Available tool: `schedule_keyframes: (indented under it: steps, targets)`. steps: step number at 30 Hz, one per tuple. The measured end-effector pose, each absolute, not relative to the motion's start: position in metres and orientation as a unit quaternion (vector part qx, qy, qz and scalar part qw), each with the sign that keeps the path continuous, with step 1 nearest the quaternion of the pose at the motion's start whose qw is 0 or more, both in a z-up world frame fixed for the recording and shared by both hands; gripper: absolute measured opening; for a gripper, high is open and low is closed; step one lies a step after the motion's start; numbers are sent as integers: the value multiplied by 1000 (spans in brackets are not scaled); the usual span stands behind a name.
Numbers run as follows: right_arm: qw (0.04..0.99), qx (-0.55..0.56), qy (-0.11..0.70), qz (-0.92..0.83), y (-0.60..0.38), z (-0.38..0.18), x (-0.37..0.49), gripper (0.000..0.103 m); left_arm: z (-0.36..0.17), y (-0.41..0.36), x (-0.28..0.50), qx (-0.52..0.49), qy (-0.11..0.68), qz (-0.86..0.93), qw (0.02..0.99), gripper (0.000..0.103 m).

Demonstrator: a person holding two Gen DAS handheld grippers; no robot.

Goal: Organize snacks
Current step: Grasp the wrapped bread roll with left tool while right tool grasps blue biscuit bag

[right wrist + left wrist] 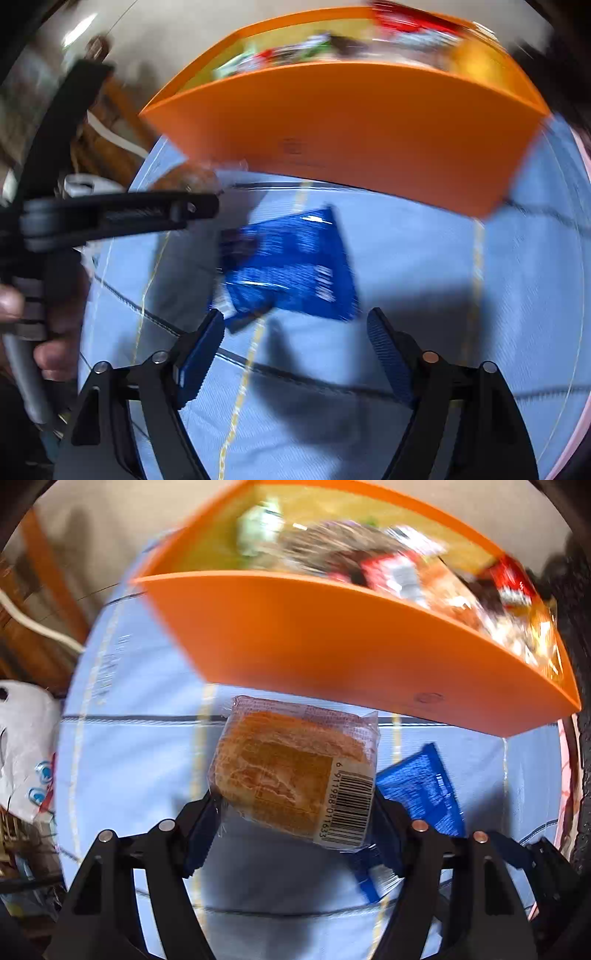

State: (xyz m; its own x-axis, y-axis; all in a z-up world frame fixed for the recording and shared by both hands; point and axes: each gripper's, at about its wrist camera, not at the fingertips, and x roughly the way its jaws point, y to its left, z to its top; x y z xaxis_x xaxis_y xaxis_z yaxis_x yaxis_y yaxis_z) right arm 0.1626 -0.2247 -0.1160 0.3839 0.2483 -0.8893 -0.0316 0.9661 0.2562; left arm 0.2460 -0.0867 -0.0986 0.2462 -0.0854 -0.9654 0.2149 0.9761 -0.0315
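A clear-wrapped golden pastry (291, 768) with a barcode sits between the pads of my left gripper (293, 808); both pads press on the wrapper's sides. Beside it on the right lies a blue snack packet (424, 790). In the right wrist view that blue packet (291, 266) lies flat on the cloth just beyond my right gripper (297, 319), whose jaws stand open and apart from it. The left gripper (122, 214) shows there from the side, in a person's hand. Behind both stands an orange box (332, 646) (351, 129) with several snack packs in it.
A light blue cloth (424, 295) covers the round table, with a pink rim (580, 417) at the right. Off the table's left edge are a white plastic bag (22, 738), a white cable (33, 624) and wooden furniture (48, 572).
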Motion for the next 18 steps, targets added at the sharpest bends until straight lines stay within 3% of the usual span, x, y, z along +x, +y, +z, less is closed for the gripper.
schedule_keyframes:
  steps: [8, 10, 13, 14, 15, 18]
  targets:
    - [826, 5, 559, 71, -180, -137, 200, 89, -92, -28, 241, 36, 604, -42, 795, 70]
    - [825, 1, 561, 64, -181, -137, 203, 82, -88, -22, 240, 31, 604, -40, 795, 70]
    - [826, 0, 560, 63, -185, -127, 201, 64, -83, -18, 238, 30, 598, -45, 799, 70]
    - [831, 3, 552, 66, -187, -118, 196, 48, -81, -18, 237, 31, 596, -49, 801, 70]
    - [837, 7, 543, 68, -189, -109, 194, 39, -78, -18, 234, 32, 593, -51, 803, 70]
    - [841, 12, 537, 70, -195, -92, 184, 34, -70, -24, 231, 35, 585, -65, 808, 70]
